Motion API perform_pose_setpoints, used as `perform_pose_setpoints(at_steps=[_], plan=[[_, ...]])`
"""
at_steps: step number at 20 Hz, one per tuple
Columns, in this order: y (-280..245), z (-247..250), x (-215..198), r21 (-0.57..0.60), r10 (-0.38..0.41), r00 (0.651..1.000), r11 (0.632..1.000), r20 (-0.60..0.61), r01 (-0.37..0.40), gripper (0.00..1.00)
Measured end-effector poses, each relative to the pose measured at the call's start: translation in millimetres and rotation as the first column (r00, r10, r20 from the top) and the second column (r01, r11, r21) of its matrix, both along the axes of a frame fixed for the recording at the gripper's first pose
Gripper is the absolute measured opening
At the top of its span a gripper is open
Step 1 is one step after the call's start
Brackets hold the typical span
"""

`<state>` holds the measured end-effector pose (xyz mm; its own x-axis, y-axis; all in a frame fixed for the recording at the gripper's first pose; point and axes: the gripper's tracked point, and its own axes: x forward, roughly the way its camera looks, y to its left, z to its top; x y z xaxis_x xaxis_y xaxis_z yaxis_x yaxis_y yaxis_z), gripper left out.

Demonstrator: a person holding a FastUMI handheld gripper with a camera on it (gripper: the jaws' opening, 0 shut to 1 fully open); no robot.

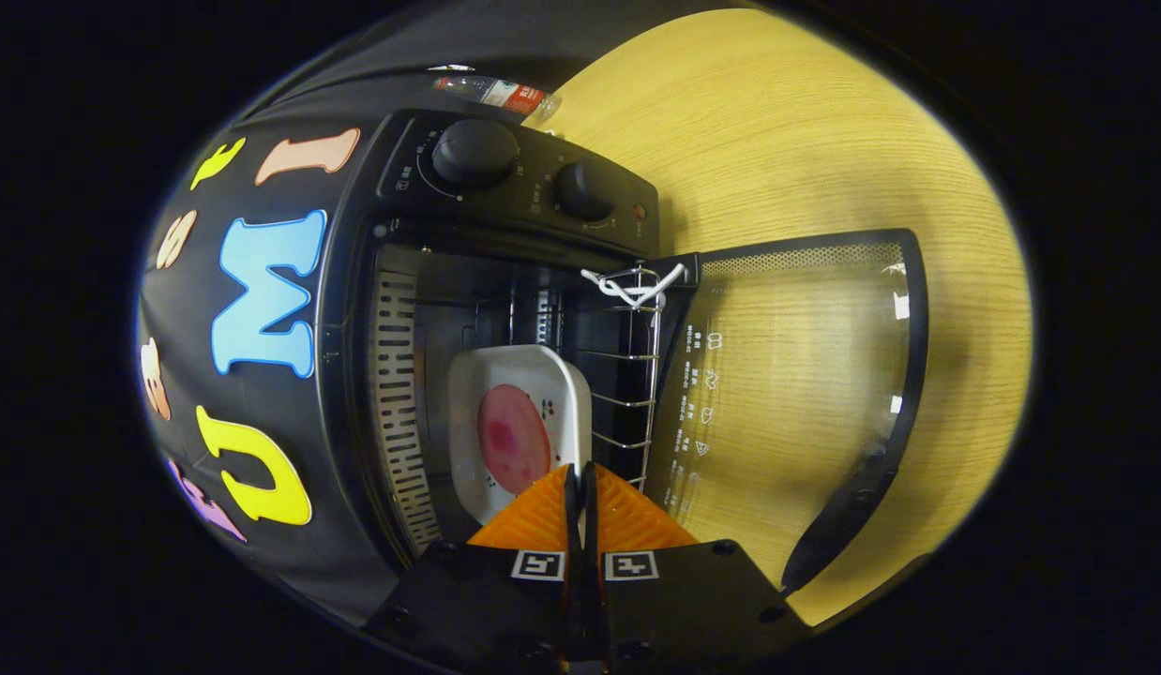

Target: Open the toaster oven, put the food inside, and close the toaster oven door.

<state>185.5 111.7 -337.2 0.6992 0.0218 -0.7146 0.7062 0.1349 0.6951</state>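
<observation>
Inside the black toaster oven, the white dish with pink food rests on the wire rack. Orange gripper fingers are pressed together, holding nothing. Next, push the glass door up slowly by its handle.

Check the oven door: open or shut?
Open. The glass door is swung fully out over the wooden table, baring the cavity with the white dish on the rack. Gripper fingers are together, empty.

Looks like a staged recording booth playing kitchen: a black toaster oven is sitting on a pale wood-grain tabletop, black cloth wall hanging right behind the oven.
</observation>
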Motion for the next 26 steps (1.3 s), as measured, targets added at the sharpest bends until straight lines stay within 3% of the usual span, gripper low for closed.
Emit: perform_pose_setpoints(at_steps=[4, 8, 10, 15, 16, 19, 22, 26], plan=[[-1, 1, 2, -0.004, -0.001, 1.000, 1.000, 0.005, 0.001, 0.02], [5, 14, 0, -0.004, 0.027, 0.998, 1.000, 0.051, -0.027, 0.12], [8, 24, -5, -0.008, 0.053, 0.996, 0.999, 0.075, -0.052, 0.34], [12, 46, -33, -0.114, 0.219, 0.970, 0.972, 0.106, -0.207, 0.97], [15, 50, -39, -0.137, 0.261, 0.959, 0.960, 0.110, -0.246, 0.97], [20, 57, -63, -0.254, 0.421, 0.903, 0.886, 0.088, -0.388, 0.98], [20, 57, -88, -0.394, 0.570, 0.821, 0.759, 0.018, -0.518, 0.97], [11, 47, -117, -0.501, 0.670, 0.736, 0.606, -0.096, -0.618, 0.98]])
